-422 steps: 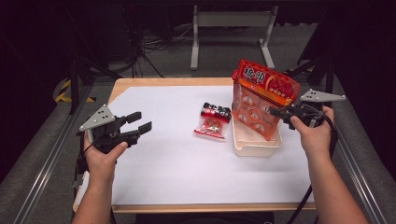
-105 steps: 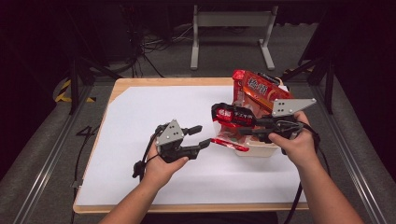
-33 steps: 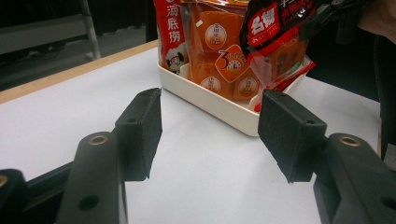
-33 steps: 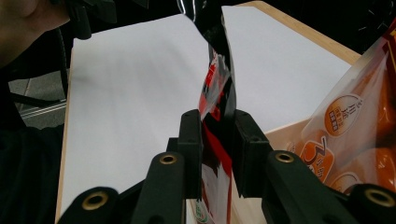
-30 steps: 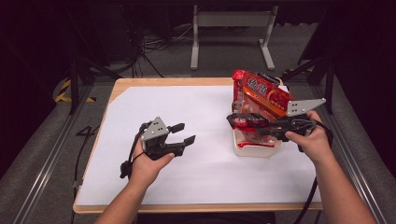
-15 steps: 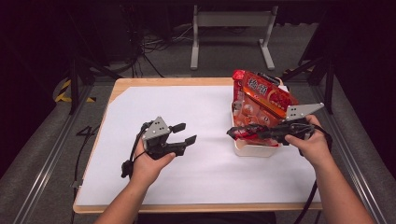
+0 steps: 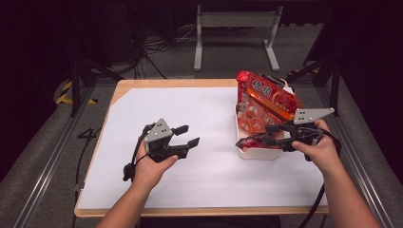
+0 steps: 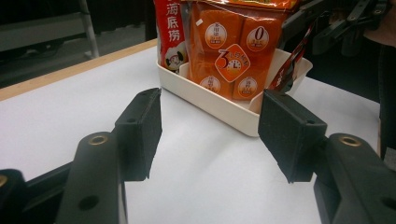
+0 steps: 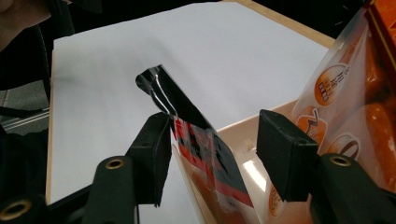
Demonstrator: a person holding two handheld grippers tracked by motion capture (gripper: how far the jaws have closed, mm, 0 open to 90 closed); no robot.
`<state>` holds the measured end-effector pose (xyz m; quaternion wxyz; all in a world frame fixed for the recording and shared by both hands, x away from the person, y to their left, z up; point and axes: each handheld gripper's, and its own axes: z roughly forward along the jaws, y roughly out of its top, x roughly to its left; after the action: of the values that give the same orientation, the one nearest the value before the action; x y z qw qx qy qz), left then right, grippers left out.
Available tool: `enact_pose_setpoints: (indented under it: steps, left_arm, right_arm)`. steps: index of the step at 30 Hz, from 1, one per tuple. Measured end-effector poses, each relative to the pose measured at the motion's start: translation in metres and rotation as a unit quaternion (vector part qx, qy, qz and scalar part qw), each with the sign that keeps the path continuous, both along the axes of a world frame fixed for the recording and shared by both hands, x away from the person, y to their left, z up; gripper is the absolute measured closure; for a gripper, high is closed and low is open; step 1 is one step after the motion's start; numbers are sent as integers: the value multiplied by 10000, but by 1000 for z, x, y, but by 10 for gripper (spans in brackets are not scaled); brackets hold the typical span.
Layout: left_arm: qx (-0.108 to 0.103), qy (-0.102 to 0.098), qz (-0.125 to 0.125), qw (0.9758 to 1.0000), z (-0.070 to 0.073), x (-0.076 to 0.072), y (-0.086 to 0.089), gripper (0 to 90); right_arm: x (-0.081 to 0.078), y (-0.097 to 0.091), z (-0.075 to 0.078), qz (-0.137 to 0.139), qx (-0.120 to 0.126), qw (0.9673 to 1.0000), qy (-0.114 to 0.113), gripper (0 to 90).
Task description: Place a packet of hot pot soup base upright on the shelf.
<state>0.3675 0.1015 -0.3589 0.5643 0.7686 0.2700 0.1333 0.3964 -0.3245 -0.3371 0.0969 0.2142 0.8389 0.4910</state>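
Observation:
A small red and black snack packet (image 9: 187, 116) stands on edge at the near end of the white tray (image 7: 256, 153), leaning over its rim. My right gripper (image 7: 268, 135) hovers at that end. Its jaws have just been opening and now stand apart, with the packet between them beside the left pad (image 9: 152, 154). Behind the packet, a large red-orange bag of pouches (image 7: 268, 95) stands upright in the tray. My left gripper (image 7: 190, 135) is open and holds nothing. It is low over the white sheet, aimed at the tray (image 8: 219, 105).
A white sheet (image 7: 190, 104) covers most of the wooden table, whose edge (image 7: 171, 83) shows at the back and front. Dark floor, cables and a metal stand (image 7: 235, 21) lie beyond the table. Grey rails run along both sides.
The right gripper's jaws have parted from the small packet, which now rests in the tray's near end. The left hand has not moved.

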Motion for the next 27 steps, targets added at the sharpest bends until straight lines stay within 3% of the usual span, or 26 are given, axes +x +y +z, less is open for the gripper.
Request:
enact_pose_setpoints:
  steps: [8,10,11,17,27]
  left_arm:
    - [11,-2,1,10000,-1,1,1,408]
    - [-8,5,3,10000,-1,0,1,408]
    - [-12,-4,12,10000,0,0,1,409]
    - [-26,17,33,10000,-1,1,3,408]
    - [-46,34,35,10000,-1,1,4,406]
  right_arm:
    - [-7,10,13,124,-236,9987,-440,625]
    - [-8,14,15,170,-395,9973,-594,773]
    - [-8,15,15,155,-442,9970,-611,777]
    - [-9,10,14,-7,-535,9972,-522,801]
    - [-8,-6,4,-556,-698,9958,-226,785]
